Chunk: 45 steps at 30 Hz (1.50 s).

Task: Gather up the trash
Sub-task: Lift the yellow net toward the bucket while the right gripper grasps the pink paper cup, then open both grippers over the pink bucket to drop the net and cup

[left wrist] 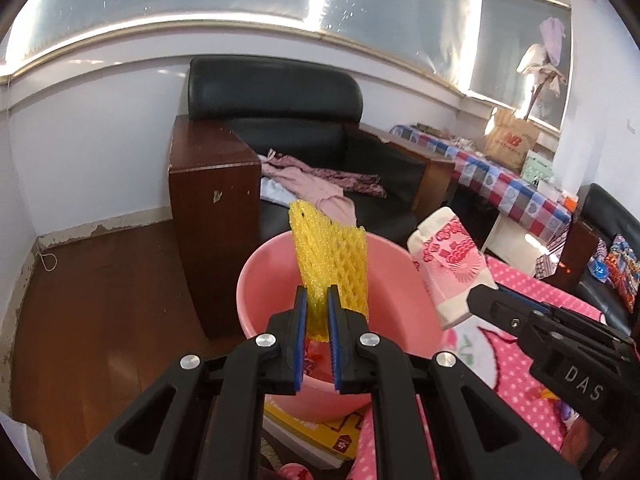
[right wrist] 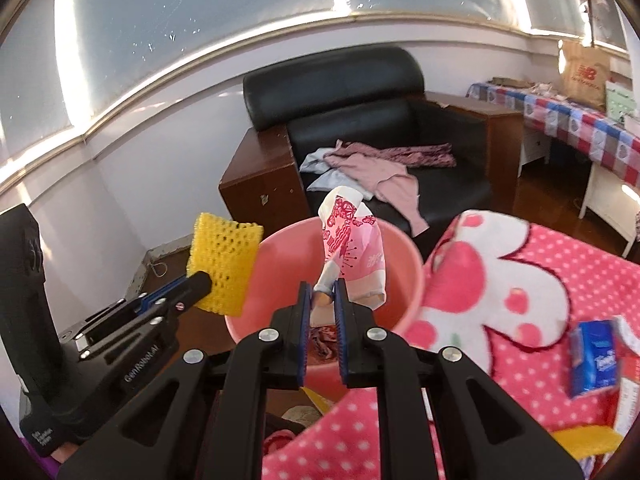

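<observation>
My left gripper (left wrist: 317, 300) is shut on a yellow foam net sleeve (left wrist: 332, 256) and holds it upright over the pink plastic basin (left wrist: 264, 276). In the right wrist view the net (right wrist: 224, 258) hangs at the basin's left rim. My right gripper (right wrist: 323, 294) is shut on a pink and white paper wrapper (right wrist: 352, 248) and holds it over the pink basin (right wrist: 404, 276). The wrapper (left wrist: 448, 264) shows at the basin's right rim in the left wrist view. Red trash lies in the basin's bottom.
A black armchair (left wrist: 304, 120) with pink clothes on its seat stands behind the basin. A pink dotted blanket (right wrist: 500, 280) lies to the right with a blue tissue pack (right wrist: 594, 356) on it. A checked-cloth table (left wrist: 500, 176) stands at far right. Books lie under the basin.
</observation>
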Each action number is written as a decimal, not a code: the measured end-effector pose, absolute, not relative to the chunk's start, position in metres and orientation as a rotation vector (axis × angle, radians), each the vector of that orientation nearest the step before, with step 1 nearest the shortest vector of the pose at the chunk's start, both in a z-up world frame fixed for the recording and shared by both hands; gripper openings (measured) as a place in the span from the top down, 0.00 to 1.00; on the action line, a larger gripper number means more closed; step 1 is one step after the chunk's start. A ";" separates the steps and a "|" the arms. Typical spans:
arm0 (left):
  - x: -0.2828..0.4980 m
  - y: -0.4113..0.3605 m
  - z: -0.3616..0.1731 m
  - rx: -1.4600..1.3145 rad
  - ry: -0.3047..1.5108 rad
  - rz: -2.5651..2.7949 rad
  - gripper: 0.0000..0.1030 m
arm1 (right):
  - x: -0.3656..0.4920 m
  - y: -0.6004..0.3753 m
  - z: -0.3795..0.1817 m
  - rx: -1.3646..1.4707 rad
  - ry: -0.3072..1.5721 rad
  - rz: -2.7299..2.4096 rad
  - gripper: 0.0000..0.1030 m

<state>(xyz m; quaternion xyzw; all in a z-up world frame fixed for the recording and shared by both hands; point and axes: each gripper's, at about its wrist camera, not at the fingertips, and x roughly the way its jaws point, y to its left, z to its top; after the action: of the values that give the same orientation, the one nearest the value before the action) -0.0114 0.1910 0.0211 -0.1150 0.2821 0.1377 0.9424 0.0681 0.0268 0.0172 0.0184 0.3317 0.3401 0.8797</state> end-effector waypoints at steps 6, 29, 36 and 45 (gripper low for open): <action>0.011 0.193 0.005 -0.221 0.625 0.288 0.91 | 0.085 0.043 -0.003 0.047 0.754 0.716 0.88; 0.047 0.194 -0.036 -0.219 0.767 0.289 0.89 | 0.110 0.062 -0.038 0.046 0.852 0.686 0.88; 0.039 0.195 -0.031 -0.239 0.738 0.284 0.67 | 0.113 0.061 -0.039 0.043 0.865 0.680 0.87; 0.026 0.195 -0.019 -0.257 0.709 0.281 0.67 | 0.102 0.058 -0.028 0.032 0.828 0.685 0.87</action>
<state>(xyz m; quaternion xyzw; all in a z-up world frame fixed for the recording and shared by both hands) 0.0261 0.1951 -0.0192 -0.1252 0.3451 0.1366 0.9201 0.1020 0.0577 -0.0282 0.0153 0.3943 0.3261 0.8591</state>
